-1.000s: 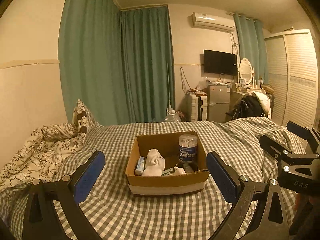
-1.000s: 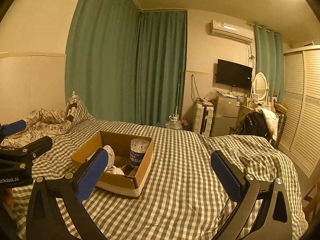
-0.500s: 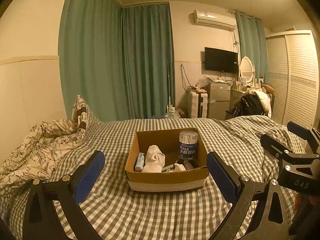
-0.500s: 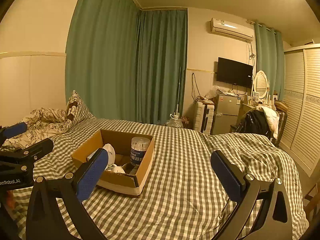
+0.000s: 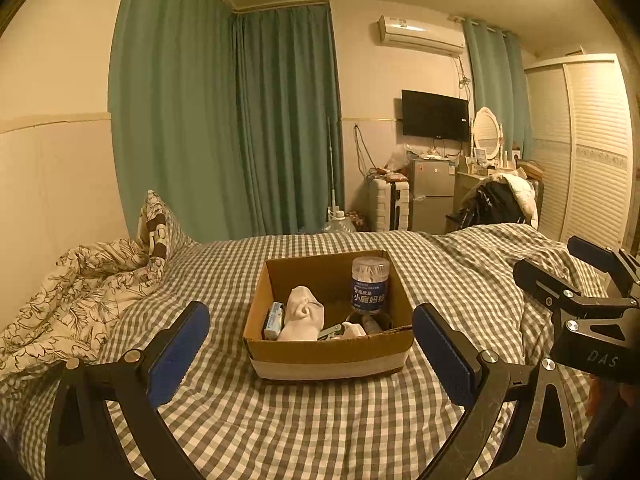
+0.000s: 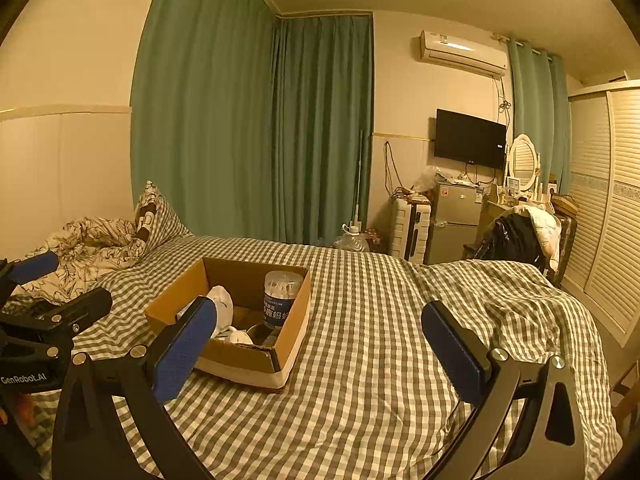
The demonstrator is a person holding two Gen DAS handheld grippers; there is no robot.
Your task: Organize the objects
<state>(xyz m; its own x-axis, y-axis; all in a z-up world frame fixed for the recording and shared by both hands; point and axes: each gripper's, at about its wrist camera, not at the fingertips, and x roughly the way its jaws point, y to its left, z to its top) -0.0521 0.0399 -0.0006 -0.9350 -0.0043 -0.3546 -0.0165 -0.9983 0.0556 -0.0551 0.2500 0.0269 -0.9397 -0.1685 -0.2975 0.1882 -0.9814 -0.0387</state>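
The box [image 5: 328, 354] sits lower in view now; both tongs gape empty over the checked bed [image 5: 280, 432].

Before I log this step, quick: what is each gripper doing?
Left gripper: open, holding nothing, aimed at the cardboard box.
Right gripper: open, holding nothing, over the checked bedspread.

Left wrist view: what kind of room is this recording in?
A bedroom, most likely in a small flat: a bed with a pillow, a louvred wardrobe, and a vanity mirror beside a wall TV.
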